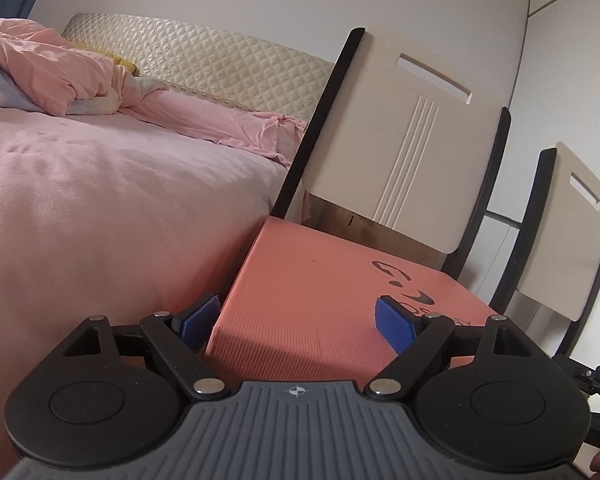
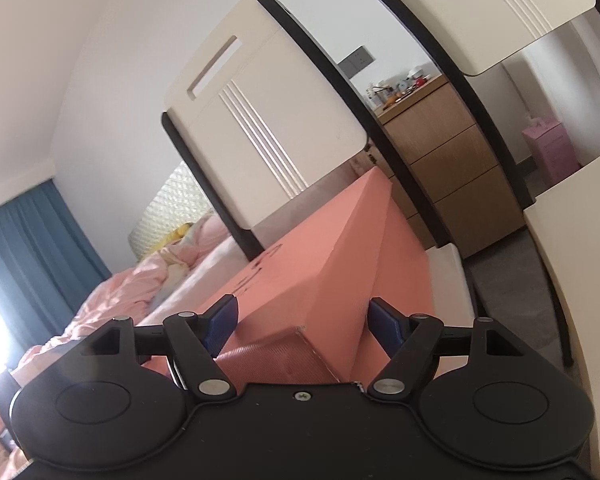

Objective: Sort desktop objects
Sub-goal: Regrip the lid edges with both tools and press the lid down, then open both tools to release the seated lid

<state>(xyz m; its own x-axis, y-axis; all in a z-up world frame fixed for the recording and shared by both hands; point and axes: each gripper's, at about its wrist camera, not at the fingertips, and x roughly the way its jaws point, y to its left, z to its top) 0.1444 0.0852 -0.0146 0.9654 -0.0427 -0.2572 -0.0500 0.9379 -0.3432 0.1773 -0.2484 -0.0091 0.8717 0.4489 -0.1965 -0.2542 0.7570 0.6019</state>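
Observation:
A long salmon-pink box (image 1: 320,280) with a ribbed surface and a dark printed logo lies beside the bed. My left gripper (image 1: 296,320) is open and wide, with its blue pads (image 1: 394,322) straddling the box's near left edge just above the top face. In the right wrist view the same box (image 2: 320,256) runs away from the camera, seen along a corner edge. My right gripper (image 2: 302,322) is open around its near end, one blue pad on each side. Whether the pads touch the box is unclear.
A bed with a pink sheet (image 1: 100,200) and rumpled pink duvet lies to the left. Two cream chair backs with black frames (image 1: 400,140) (image 1: 572,232) stand just beyond the box. A wooden dresser (image 2: 440,160), a blue curtain (image 2: 32,240) and a pink carton (image 2: 548,144) are further off.

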